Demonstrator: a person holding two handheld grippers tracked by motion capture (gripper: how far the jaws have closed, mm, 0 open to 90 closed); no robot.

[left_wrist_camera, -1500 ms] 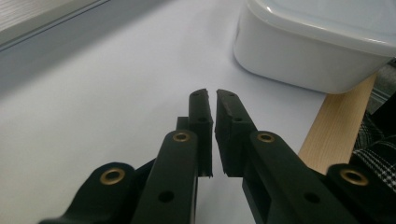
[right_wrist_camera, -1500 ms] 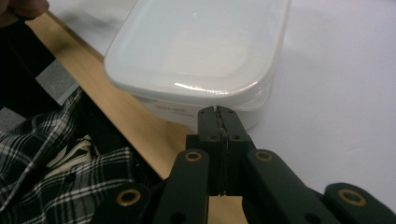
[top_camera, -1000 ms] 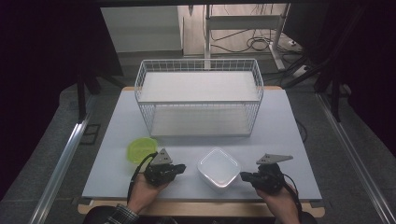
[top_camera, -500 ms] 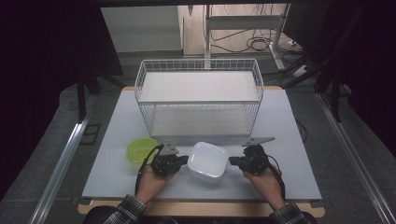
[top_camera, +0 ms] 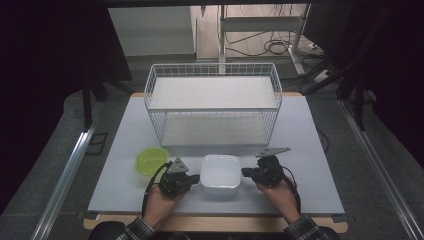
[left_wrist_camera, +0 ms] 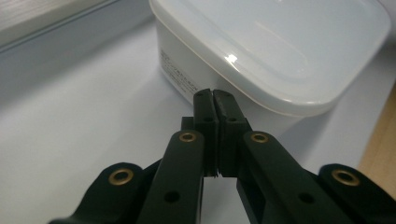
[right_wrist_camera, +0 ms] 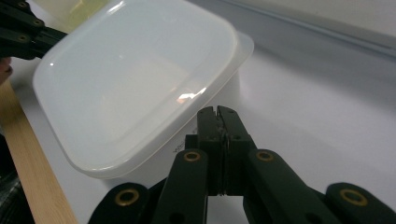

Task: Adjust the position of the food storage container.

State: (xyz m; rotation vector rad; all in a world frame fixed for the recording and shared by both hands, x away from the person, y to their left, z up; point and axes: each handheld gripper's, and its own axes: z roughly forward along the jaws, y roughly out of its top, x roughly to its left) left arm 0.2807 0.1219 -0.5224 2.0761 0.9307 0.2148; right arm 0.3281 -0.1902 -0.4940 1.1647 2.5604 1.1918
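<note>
The white lidded container point(top_camera: 220, 173), near the table's point(top_camera: 310, 130) front edge ahead of the wire basket point(top_camera: 214, 107), could be tipped or squeezed out sideways if pressed unevenly from both flanks. The left gripper point(top_camera: 192, 178) is seen fully closed, empty, its tips at the container's left wall; the right gripper point(top_camera: 247, 172) is likewise closed on nothing, at its right wall

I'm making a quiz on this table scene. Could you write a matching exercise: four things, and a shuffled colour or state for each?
Things:
1. lidded container
2. bowl
3. wire basket
4. left gripper

Descriptions:
A. yellow-green, at the table's left
B. jaws shut, tips at the container's side
C. white mesh, behind the container
D. translucent white, between the two grippers

Pairs: 1-D, 2-A, 3-C, 4-B
</note>
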